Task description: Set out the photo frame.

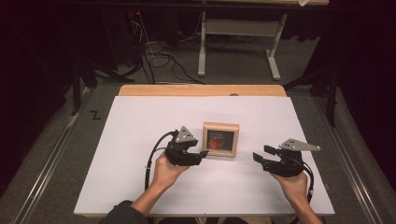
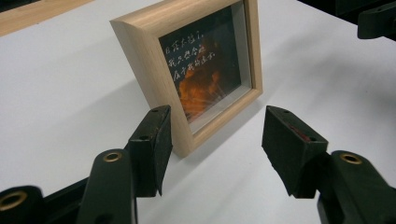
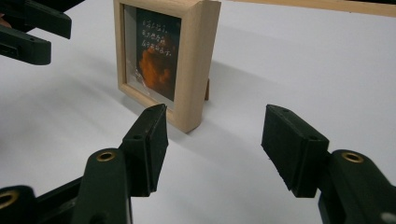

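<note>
The picture frame (image 1: 221, 139) stands upright on the white table (image 1: 130, 140), propped from behind by a small stand, its dark glass front with the orange image facing me. It sits between my two tongs, much closer to the left one. My left gripper (image 1: 200, 154) has its jaws apart, and in the left gripper view the frame's (image 2: 196, 70) near corner lies just ahead of the gap, beside the left-hand jaw but not touching it (I've angled in from the side so the jaws can straddle the wooden edge rather than press the glass). My right gripper (image 1: 261, 154) is also spread wide, holding nothing; it hangs well apart from the frame's other side. In the right gripper view the frame (image 3: 187, 65) shows ahead and a little left of the gap. I judge that hand is kept ready to steady the frame if it tips.
</note>
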The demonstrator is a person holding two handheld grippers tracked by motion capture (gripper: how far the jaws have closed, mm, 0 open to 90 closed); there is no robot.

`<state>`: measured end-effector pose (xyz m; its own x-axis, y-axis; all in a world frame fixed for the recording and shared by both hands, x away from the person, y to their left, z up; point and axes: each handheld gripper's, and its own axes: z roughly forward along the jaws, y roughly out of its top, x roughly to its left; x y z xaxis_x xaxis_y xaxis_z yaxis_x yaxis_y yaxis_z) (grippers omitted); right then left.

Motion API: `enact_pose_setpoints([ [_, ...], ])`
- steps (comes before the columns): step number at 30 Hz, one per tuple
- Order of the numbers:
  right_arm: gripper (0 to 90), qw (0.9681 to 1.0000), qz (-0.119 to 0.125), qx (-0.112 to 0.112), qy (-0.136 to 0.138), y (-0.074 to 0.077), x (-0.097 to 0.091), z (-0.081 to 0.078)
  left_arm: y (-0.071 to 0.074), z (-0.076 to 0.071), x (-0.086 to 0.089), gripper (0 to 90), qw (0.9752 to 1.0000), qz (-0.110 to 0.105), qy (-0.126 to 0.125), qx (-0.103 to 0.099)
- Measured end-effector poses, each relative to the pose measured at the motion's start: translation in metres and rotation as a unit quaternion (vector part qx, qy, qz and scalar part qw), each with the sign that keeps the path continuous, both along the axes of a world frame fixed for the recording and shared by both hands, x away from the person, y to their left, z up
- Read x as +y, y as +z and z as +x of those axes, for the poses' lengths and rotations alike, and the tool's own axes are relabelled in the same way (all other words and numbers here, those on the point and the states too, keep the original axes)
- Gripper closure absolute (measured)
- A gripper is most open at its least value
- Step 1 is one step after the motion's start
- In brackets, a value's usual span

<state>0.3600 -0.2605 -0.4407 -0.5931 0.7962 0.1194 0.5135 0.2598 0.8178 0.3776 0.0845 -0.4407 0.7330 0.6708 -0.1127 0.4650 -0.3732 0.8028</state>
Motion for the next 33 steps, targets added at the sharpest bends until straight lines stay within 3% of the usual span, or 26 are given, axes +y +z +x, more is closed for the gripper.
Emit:
enact_pose_setpoints([
  [12, 41.5, 1.0, 0.006, 0.002, 0.005, -0.002, -0.004, -0.014, -0.003, -0.013, -0.005, 43.3, 0.9999, -0.001, -0.014, 0.004],
  [21, 41.5, 0.9999, 0.007, 0.0, 0.014, -0.003, -0.003, -0.021, -0.014, -0.026, 0.001, 43.3, 0.9999, -0.011, -0.003, 0.012],
  [33, 41.6, 0.9993, 0.005, 0.008, 0.037, -0.015, 0.012, -0.025, -0.023, -0.039, 0.007, 42.6, 0.9998, -0.011, 0.008, 0.017],
])
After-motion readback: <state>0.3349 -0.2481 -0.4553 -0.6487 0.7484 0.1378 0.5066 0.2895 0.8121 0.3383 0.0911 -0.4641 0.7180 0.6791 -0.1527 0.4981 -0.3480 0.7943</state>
